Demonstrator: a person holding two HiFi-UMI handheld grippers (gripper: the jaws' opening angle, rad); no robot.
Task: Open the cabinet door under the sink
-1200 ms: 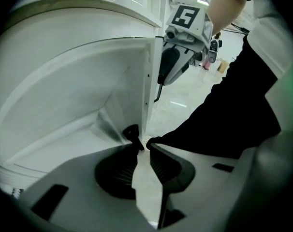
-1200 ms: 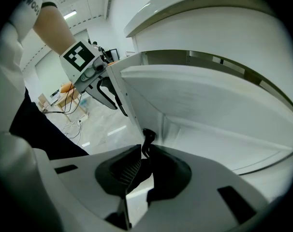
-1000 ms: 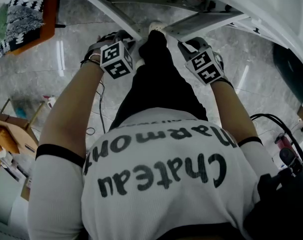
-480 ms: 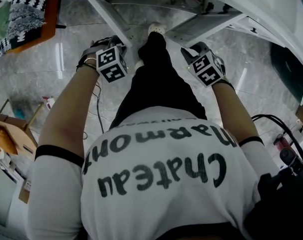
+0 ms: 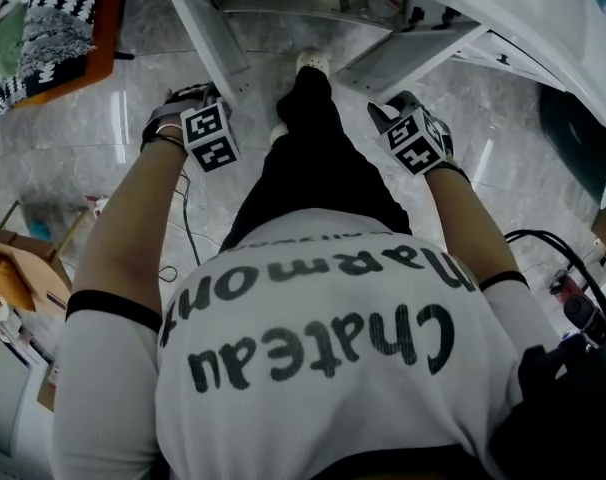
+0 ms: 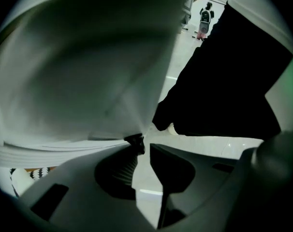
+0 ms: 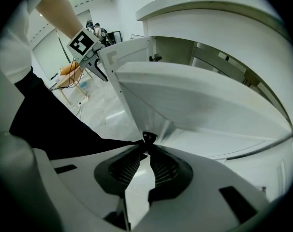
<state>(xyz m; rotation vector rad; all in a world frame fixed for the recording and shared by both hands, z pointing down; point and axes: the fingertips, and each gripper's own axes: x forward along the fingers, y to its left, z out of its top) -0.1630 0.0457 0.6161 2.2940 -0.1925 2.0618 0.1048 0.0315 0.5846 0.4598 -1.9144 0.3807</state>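
Observation:
Two white cabinet doors stand swung out under the sink counter (image 7: 209, 8). In the head view the left door (image 5: 208, 38) and the right door (image 5: 403, 53) flank my leg. My left gripper (image 5: 205, 118) points down at the left door's outer edge. In its own view the left gripper (image 6: 145, 146) is shut on that door's small dark knob (image 6: 136, 141). My right gripper (image 5: 393, 118) holds the right door (image 7: 195, 100). This right gripper (image 7: 149, 146) has its tips pinching the dark knob (image 7: 149, 137). Its jaws have just been opening slightly, with the knob still between them.
My black trouser leg and white shoe (image 5: 313, 61) stand between the doors on the grey marble floor. A patterned rug (image 5: 43, 28) lies far left, wooden items (image 5: 13, 258) at the left edge, and cables and devices (image 5: 573, 298) at the right.
My left gripper has moved left and swung the left door wider. The right gripper has shifted slightly right with its door.

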